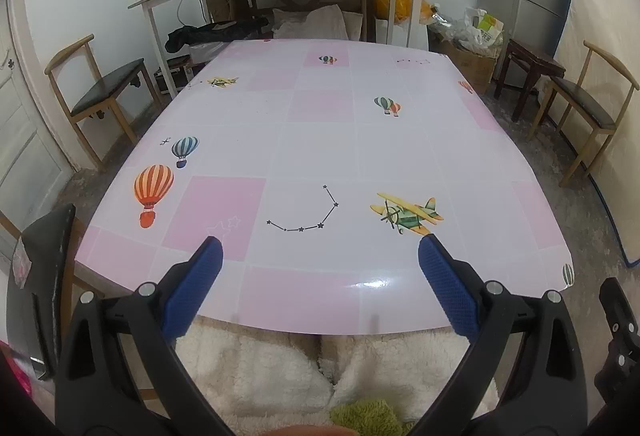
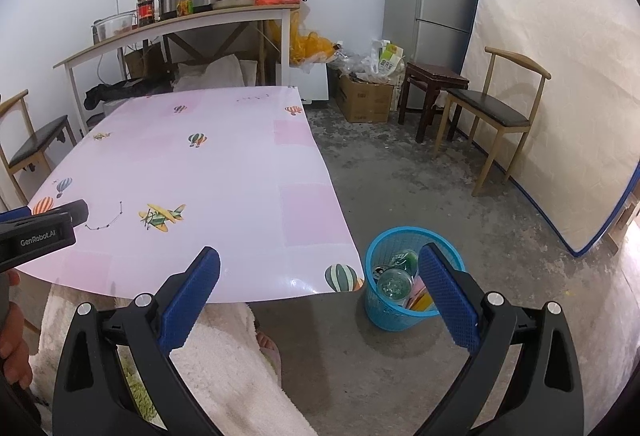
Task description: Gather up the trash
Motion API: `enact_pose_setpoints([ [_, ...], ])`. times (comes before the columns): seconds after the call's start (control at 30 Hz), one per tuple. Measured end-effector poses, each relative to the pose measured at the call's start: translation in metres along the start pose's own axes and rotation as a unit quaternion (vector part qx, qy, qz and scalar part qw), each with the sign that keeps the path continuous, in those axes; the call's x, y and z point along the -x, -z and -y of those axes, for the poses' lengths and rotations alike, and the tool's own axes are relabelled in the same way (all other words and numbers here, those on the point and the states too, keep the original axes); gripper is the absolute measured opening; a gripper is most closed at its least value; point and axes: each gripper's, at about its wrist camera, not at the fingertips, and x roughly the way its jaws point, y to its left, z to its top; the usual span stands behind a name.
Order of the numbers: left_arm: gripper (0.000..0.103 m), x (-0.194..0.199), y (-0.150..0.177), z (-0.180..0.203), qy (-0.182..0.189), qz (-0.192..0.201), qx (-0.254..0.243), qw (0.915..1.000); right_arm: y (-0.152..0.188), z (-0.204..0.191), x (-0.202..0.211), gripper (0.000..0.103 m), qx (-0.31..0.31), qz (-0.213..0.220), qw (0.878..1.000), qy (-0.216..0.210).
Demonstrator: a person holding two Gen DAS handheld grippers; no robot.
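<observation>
Pink tablecloth (image 1: 320, 156) printed with balloons and planes covers the table. Above its near edge the left gripper (image 1: 320, 248) hangs with its blue fingers spread wide, grasping nothing. Off the table's right corner, the right gripper (image 2: 319, 258) is equally released — over the blue bin (image 2: 384, 312) on the floor, where the trash (image 2: 394, 282) already lies.

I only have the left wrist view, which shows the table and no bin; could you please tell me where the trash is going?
Observer: A blue basket stands on the floor beside the table's near right corner.
Operator: Is anything in it?
Observer: Yes, a clear bottle and some wrappers lie inside.
Operator: And the right claw?
Observer: The right claw is open and empty, with the basket behind its right finger.
</observation>
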Motion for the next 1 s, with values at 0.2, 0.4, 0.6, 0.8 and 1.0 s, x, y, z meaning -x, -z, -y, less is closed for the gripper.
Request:
enact_pose_setpoints([
  [0.2,0.094,0.0,0.001,0.0,0.001,-0.003,-0.002,1.0,0.003,0.001,0.002,0.097,0.0,-0.003,1.0,-0.008],
  [0.4,0.094,-0.001,0.003,0.002,0.005,-0.007,-0.006,0.9999,0.001,-0.001,0.0,0.097,0.006,-0.008,1.0,-0.004],
  [0.6,0.094,-0.003,0.002,0.008,0.014,-0.016,-0.016,0.9996,0.002,-0.002,-0.005,0.097,0.01,-0.024,1.0,0.005],
  [0.8,0.094,0.003,-0.001,0.01,0.009,-0.007,-0.015,0.9998,0.0,-0.002,-0.006,0.097,0.013,-0.029,0.999,0.006],
  [1.0,0.094,0.003,-0.001,0.006,0.004,-0.01,-0.009,0.9999,-0.002,-0.006,-0.005,0.097,0.018,-0.025,1.0,0.003],
])
